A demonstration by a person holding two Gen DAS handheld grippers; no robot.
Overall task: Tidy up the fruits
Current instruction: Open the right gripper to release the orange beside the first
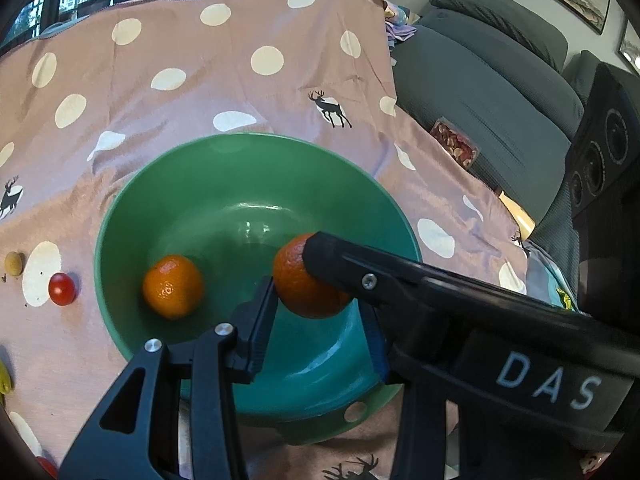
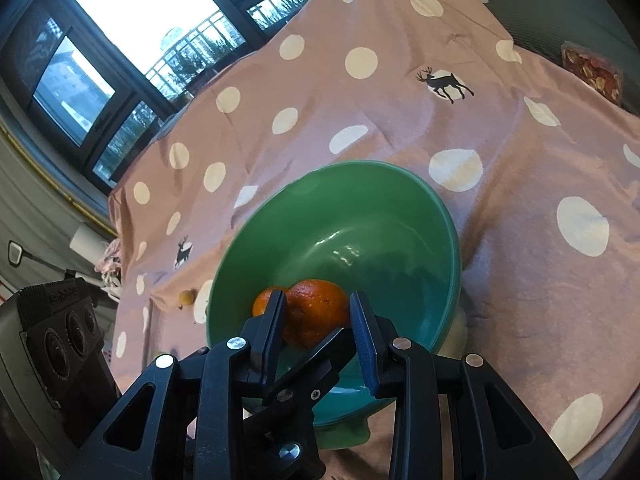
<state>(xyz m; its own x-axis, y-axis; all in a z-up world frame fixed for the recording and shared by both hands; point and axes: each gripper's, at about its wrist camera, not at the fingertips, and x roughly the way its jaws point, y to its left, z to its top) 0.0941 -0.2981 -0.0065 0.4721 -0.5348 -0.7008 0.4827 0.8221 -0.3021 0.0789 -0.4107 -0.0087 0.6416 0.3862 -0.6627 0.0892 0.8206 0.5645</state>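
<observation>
There are two oranges, both inside the rim of the one green bowl (image 1: pixel 240 168), which stands on a worktop covered by a pink cloth (image 1: pixel 200 80) printed with white dots and black deer. One orange (image 1: pixel 173 286) lies loose on the bowl's floor toward the left. The other orange (image 2: pixel 316 312) sits just beside it, between the fingers (image 2: pixel 272 320) of the right gripper (image 2: pixel 317 298). Those fingers stand only a little apart and are clamped on this fruit, one against each side of it. Whether the held orange rests on the bowl's floor or hangs just above it cannot be told. In the left wrist view the same fruit is partly covered by a black finger of the right gripper coming in from the right. The left gripper (image 1: pixel 318 298) reaches over the near rim of the bowl with its fingers (image 1: pixel 256 320) moderately apart. The tip of one black finger meets the side of the held orange, while the blue pad (image 1: pixel 376 344) opposite stands clear of it with bowl showing between, so the left gripper clamps nothing. Outside the bowl, on the cloth to its left, lie one red cherry tomato (image 1: pixel 62 289) and one small tan round fruit (image 1: pixel 14 263), near each other but apart. A grey sofa (image 1: pixel 480 80) stands beyond the cloth, with one packet of dried snacks (image 1: pixel 454 142) at the cloth's edge.
</observation>
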